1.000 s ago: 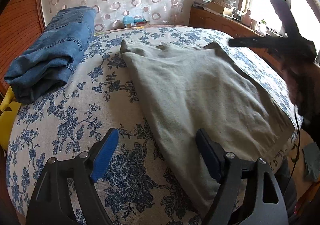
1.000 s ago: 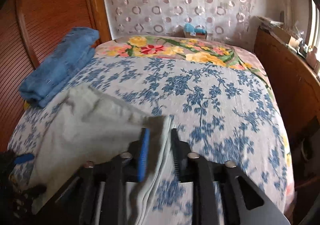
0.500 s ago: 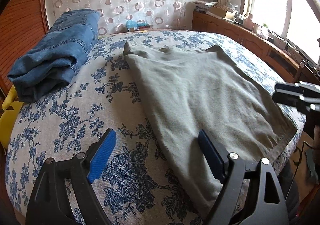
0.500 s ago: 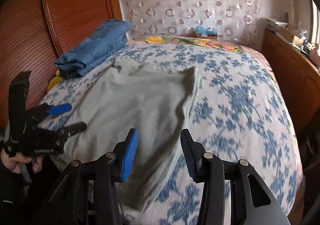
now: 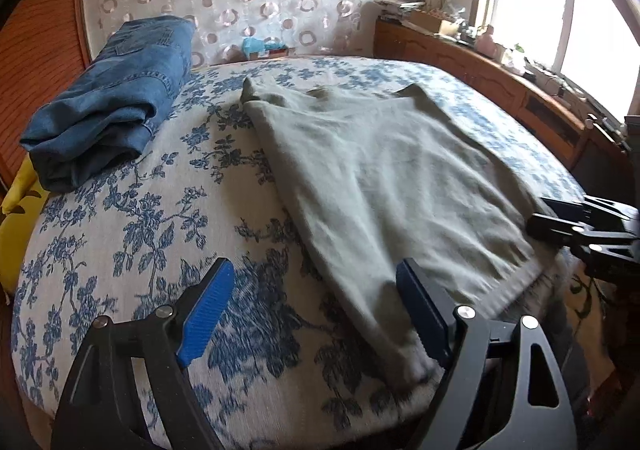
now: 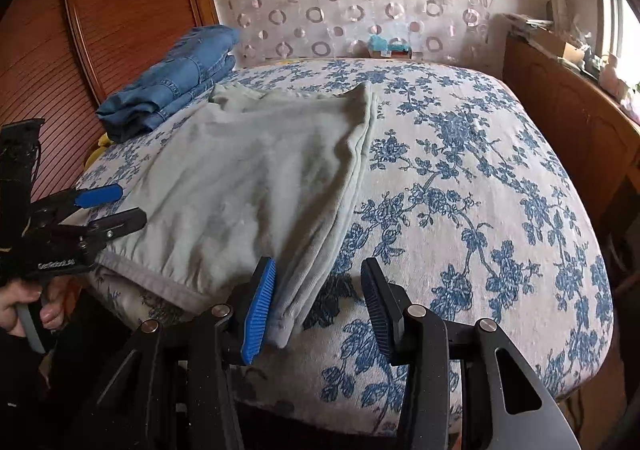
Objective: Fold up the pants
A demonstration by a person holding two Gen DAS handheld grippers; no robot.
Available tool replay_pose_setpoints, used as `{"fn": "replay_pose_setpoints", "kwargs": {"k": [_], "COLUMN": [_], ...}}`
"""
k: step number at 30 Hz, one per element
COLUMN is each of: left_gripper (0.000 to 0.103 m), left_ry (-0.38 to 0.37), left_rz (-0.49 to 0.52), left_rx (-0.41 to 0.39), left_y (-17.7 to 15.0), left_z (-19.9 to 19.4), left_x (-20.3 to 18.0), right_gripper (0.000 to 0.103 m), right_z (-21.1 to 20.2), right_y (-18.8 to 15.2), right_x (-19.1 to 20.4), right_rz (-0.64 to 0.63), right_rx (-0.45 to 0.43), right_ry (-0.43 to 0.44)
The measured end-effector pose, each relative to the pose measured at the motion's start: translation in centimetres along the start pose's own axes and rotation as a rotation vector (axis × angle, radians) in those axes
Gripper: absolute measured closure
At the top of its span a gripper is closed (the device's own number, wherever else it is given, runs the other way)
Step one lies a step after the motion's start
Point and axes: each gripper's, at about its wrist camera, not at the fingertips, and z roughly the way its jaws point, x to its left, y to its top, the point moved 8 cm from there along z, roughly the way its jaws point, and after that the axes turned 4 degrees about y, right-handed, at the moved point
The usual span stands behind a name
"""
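Grey-green pants (image 5: 384, 178) lie folded over and flat on the flowered bed (image 5: 120, 234), their hem at the near edge. My left gripper (image 5: 316, 310) is open low over the bed; the pants' near left corner lies against its right finger (image 5: 420, 314). My right gripper (image 6: 318, 306) is open too. The pants' near right corner (image 6: 288, 314) hangs just beside its blue left pad (image 6: 260, 310), and the pads do not press on it. Each gripper shows in the other's view: the right gripper (image 5: 534, 216) at the hem, and the left gripper (image 6: 132, 204), which a hand (image 6: 24, 302) holds.
Folded blue jeans (image 5: 112, 98) sit at the bed's far left, next to a wooden slatted panel (image 6: 120, 10). A yellow thing (image 5: 16, 202) pokes out beside the bed. A wooden cabinet (image 6: 568, 102) with clutter runs along the right under a window. A small teal box (image 6: 384, 44) stands behind the bed.
The right gripper let go of the pants edge that it carried, opened, and drew back to the near edge of the bed. The pants now lie flat. The left gripper hardly moved.
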Motion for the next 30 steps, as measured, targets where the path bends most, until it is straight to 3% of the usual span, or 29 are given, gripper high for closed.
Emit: {"fn": "replay_pose_setpoints", "kwargs": {"k": [3,8,13,25,30], "left_gripper": [0.025,0.048,0.064,0.064,0.074], "left_ry": [-0.039,-0.078,-0.107,-0.152,-0.183], "left_rz": [-0.006,-0.034,-0.055,-0.09,-0.106], "left_rx": [-0.003,0.009,0.028,0.041,0.037], "left_y": [-0.4,-1.2,-2.1,-2.3,-2.3], "left_z": [-1.0,-2.0,-2.4,-2.2,-2.1], "left_x": [-0.4,-0.7,-1.1,-2.4,-3.1], "right_gripper": [0.057,0.057,0.057,0.057,0.067], "right_z": [0.1,0.2,0.2,0.2,0.3], "right_y": [0.1,-0.1,-0.4,-0.7,-0.6], "right_x": [0.3,0.9,1.3,1.4,1.6], "right_rz": [-0.004,-0.023,-0.052,-0.068,-0.075], "right_rx": [0.003,0.002,0.0,-0.009,0.0], "right_ry": [-0.002,0.003,-0.002,-0.007,0.011]}}
